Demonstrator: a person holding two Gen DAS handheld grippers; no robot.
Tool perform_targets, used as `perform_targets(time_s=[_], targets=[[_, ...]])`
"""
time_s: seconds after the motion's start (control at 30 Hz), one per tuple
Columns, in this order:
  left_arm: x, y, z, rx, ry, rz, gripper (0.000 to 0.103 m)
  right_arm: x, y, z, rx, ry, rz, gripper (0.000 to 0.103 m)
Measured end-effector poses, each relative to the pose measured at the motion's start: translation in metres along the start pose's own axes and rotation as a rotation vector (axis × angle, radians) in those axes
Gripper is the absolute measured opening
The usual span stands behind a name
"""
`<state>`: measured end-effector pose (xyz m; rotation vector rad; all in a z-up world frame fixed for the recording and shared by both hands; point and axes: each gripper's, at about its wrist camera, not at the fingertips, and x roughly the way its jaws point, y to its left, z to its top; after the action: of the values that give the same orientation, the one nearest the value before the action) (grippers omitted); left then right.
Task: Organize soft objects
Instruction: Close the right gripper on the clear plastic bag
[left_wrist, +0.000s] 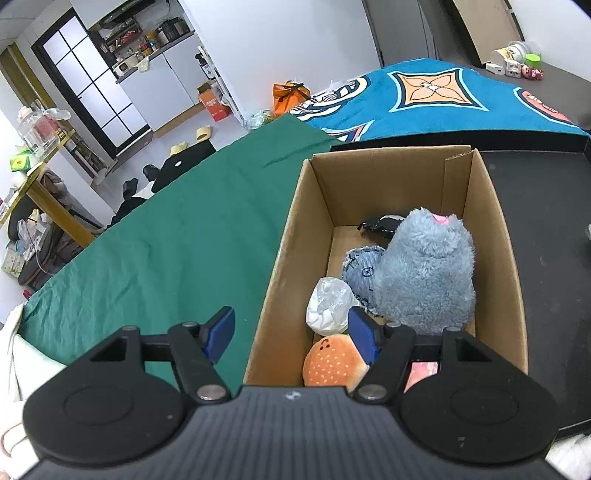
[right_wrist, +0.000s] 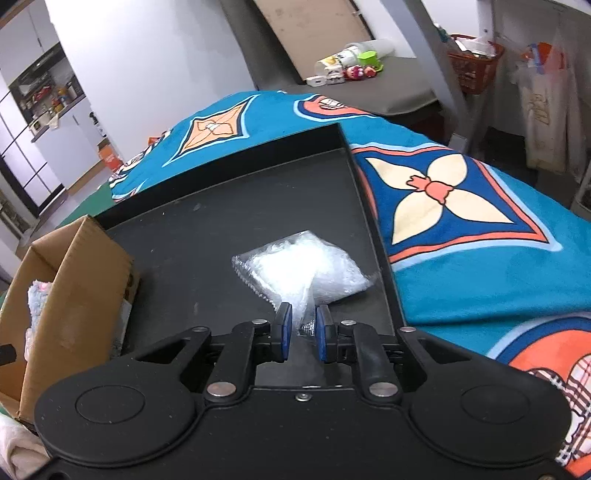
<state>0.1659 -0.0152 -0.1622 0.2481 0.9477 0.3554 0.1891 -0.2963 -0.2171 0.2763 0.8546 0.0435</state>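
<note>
While its blue pads stand wide apart and hold nothing, the left gripper (left_wrist: 293, 334) hovers over the near wall of the cardboard box (left_wrist: 295, 229), one pad outside above the green cloth (left_wrist: 166, 236). Only this view shows the box's contents: a blue plush (left_wrist: 424, 273), a denim pouch (left_wrist: 360, 271), a crumpled bag (left_wrist: 328, 304) and an orange burger toy (left_wrist: 332, 363). The right view alone shows the right gripper (right_wrist: 303, 326) pinched on the near edge of a clear plastic bag (right_wrist: 306, 267) lying on the black tray (right_wrist: 207, 221), beside the box.
</note>
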Motion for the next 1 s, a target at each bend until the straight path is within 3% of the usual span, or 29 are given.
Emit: perform_targets(time_s=[0.07,0.13,0.33,0.63,0.9,0.93,1.0], targets=[[-0.001,0.001,0.0,-0.001,-0.001,0.0,0.066,0.001,0.0,0.002,0.006,-0.004,-0.006,0.049],[-0.001,0.001,0.0,0.0,-0.001,0.001,0.066,0.0,-0.001,0.003,0.016,-0.023,-0.003,0.06],[0.0,0.001,-0.001,0.006,0.004,0.003,0.066,0.011,0.0,0.008,0.003,-0.03,-0.016,0.061],[0.007,-0.004,0.001,0.023,0.027,0.007,0.066,0.035,0.001,0.012,0.033,-0.001,-0.03,0.077],[0.012,-0.006,0.003,0.028,0.038,0.008,0.066,0.04,0.002,0.014,0.038,-0.016,-0.02,0.077],[0.012,-0.005,0.003,0.028,0.037,0.008,0.066,0.04,0.001,0.015,0.039,-0.022,-0.018,0.071],[0.012,-0.006,0.003,0.029,0.036,0.008,0.066,0.04,0.002,0.014,0.028,-0.032,-0.013,0.039]])
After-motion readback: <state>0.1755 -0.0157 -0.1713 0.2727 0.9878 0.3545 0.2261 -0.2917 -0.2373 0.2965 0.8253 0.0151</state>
